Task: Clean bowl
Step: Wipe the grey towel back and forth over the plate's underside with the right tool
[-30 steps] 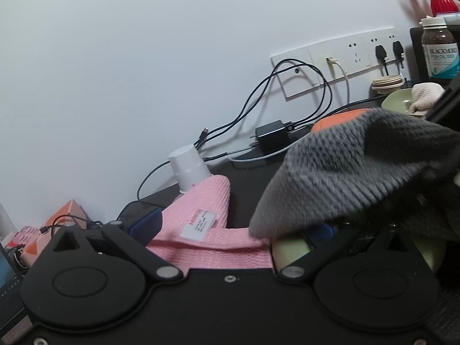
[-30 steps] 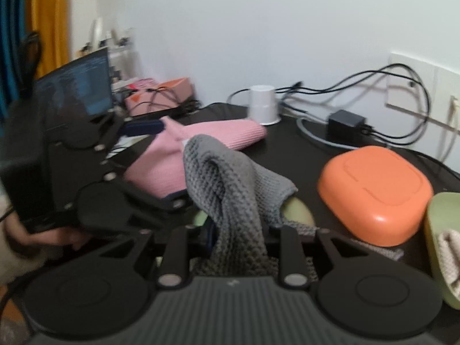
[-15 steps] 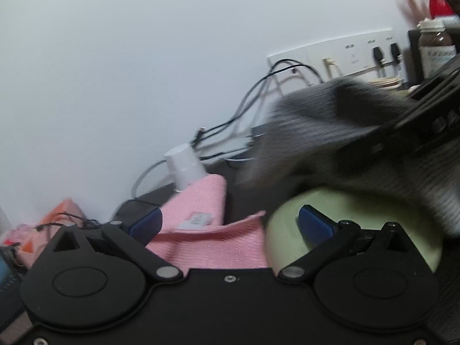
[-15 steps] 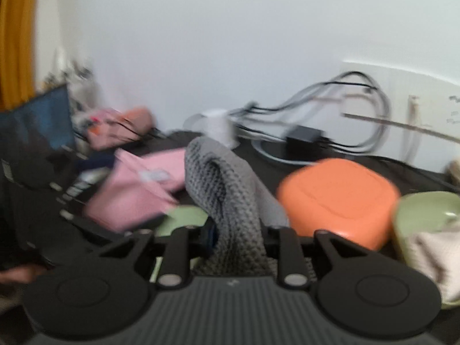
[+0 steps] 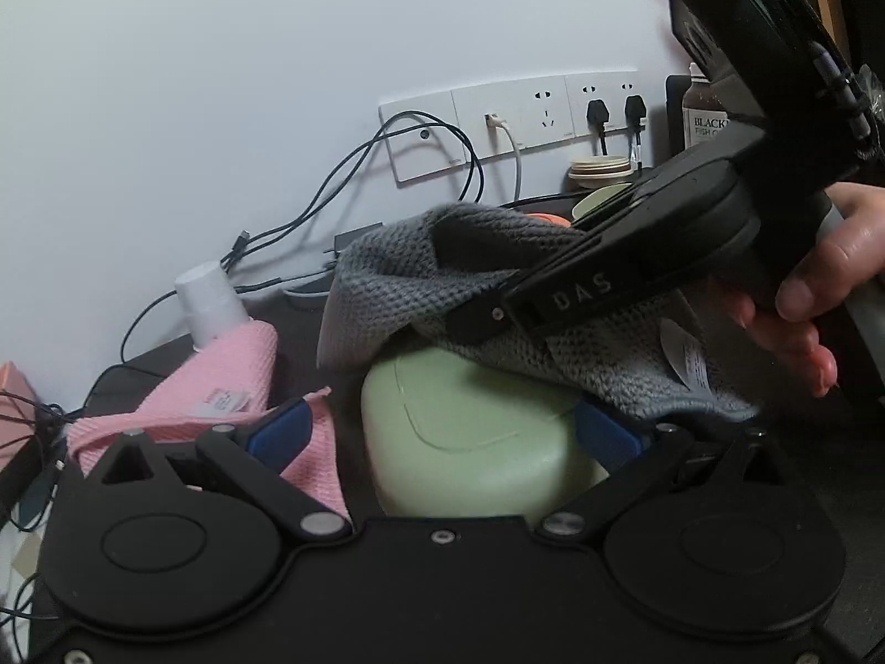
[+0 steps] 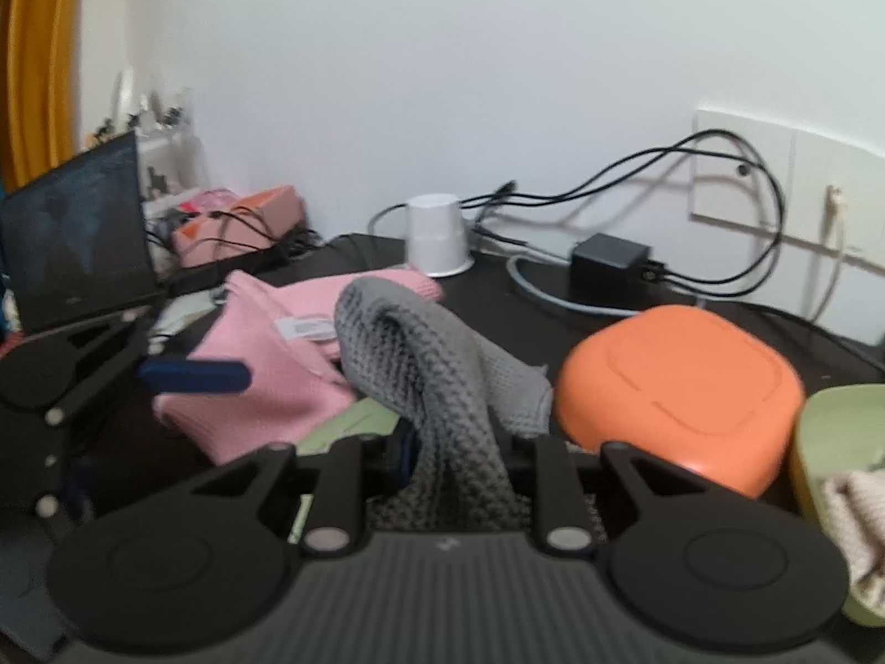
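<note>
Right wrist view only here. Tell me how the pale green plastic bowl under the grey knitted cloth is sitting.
Observer: The pale green plastic bowl is upside down, base up, between the open left tongs.
Operator: Say where the cloth lies on it.
Observer: The grey knitted cloth drapes over the bowl's far side only; the near part of the base is bare.
Operator: Report the left tongs' pads.
Observer: The left blue pad stands clear of the bowl, over the pink knitted towel.
</note>
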The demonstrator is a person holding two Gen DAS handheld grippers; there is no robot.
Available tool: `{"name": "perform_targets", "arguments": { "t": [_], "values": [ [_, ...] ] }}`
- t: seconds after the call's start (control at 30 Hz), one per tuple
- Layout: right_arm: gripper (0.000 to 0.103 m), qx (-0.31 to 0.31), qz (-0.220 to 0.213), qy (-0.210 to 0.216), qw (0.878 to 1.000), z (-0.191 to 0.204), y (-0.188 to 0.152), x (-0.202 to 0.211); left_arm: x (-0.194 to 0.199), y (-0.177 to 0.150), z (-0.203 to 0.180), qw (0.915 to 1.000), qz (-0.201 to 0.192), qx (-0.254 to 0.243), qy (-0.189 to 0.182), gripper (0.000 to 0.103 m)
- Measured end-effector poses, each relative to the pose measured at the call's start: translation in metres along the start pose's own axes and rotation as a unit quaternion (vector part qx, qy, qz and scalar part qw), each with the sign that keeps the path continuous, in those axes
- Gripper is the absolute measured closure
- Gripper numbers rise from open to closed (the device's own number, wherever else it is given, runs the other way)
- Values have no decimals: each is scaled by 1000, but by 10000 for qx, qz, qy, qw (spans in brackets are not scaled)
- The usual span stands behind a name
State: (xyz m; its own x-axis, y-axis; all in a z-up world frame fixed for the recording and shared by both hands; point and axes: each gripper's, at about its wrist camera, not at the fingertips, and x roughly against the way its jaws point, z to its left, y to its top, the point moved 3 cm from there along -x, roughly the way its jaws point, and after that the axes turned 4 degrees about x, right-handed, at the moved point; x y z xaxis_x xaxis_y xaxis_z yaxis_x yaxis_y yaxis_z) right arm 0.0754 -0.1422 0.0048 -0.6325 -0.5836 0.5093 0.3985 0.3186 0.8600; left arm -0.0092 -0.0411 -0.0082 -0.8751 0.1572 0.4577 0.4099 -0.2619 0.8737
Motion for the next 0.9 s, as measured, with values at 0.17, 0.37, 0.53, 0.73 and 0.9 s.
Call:
{"name": "perform_targets", "arguments": {
  "t": [0.17,0.37,0.53,0.73,0.9],
  "values": [
    [82,-71,80,-256,9996,-8,-3,7,-4,1,14,9995,17,231,194,0],
    [82,-46,144,-323,9994,-11,-7,15,-7,6,28,9930,-72,103,1176,0],
    [80,-363,2,-221,9991,-20,-5,22,-1,12,33,9970,31,518,577,0],
    [80,-824,-467,-547,9940,-51,2,46,11,13,4,9968,-122,488,-621,0],
    [80,-594,-157,-499,9969,-43,-6,23,6,3,-23,9939,165,37,-1092,0]
  ]
}}
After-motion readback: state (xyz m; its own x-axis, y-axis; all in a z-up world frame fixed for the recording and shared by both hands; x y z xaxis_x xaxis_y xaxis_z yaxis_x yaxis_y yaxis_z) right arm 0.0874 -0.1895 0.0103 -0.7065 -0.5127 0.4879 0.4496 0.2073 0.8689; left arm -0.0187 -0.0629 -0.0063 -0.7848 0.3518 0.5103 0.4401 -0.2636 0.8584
